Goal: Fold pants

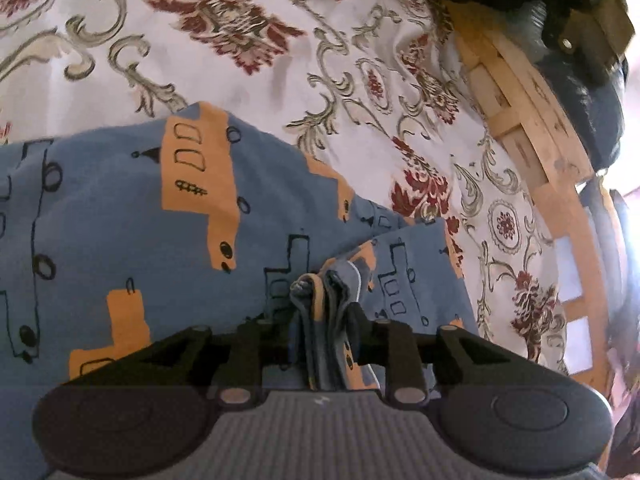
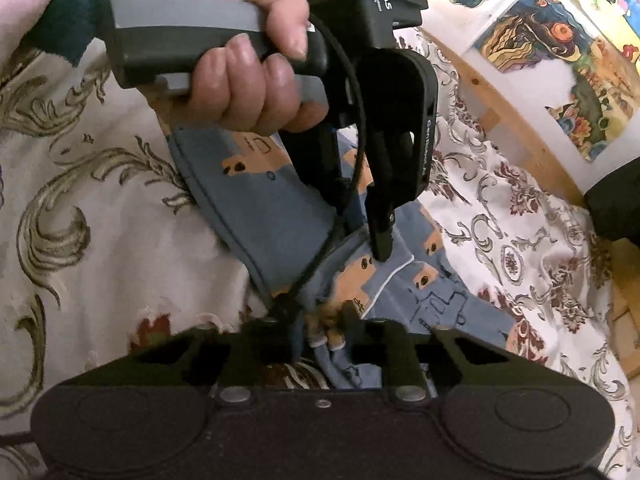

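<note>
Blue pants (image 1: 120,220) printed with orange trucks lie folded over on a patterned bedspread (image 1: 280,40). My left gripper (image 1: 322,308) is shut on a bunched stack of the pants' edges, which fills the gap between its fingers. The right wrist view shows the pants (image 2: 260,216) running from upper left to lower right. There a hand (image 2: 248,80) holds the left gripper (image 2: 380,248), whose tip points down onto the cloth. My right gripper (image 2: 320,320) is shut on a crumpled edge of the pants with white piping, close below the left one.
The bedspread (image 2: 100,200) has grey scrolls and red flowers. A wooden bed frame (image 1: 520,120) runs along its right edge, with dark objects (image 1: 580,80) beyond it. A white wall with colourful pictures (image 2: 560,40) stands behind the frame (image 2: 520,132).
</note>
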{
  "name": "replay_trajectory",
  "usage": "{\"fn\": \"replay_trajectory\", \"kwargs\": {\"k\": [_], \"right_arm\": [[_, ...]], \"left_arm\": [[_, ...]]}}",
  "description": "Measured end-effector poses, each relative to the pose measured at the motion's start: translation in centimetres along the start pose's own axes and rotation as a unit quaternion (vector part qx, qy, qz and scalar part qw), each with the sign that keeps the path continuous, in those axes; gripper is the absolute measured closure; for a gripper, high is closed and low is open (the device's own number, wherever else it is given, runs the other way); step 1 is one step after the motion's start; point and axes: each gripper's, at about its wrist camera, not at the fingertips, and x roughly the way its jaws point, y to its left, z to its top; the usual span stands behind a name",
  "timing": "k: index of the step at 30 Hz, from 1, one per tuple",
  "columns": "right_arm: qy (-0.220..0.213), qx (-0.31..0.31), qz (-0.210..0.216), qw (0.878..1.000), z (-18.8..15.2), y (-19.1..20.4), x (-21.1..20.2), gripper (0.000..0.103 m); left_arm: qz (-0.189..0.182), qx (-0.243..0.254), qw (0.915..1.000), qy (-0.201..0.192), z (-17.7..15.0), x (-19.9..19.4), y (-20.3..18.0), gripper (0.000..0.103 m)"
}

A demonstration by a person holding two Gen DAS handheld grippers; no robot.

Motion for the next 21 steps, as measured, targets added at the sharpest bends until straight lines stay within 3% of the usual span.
{"fn": "replay_trajectory", "kwargs": {"k": [6,21], "right_arm": [[-0.004,0.03,0.004,1.0,1.2,-0.2,-0.3,0.09],[-0.027,0.022,0.021,0.999,5.9,3.5,0.2,0.09]], "left_arm": [[0.0,-0.04,0.9991,0.012,0.5,0.0,0.8,0.09],[0.049,-0.004,0.9988,-0.004,1.3,-5.2,1.2,0.092]]}}
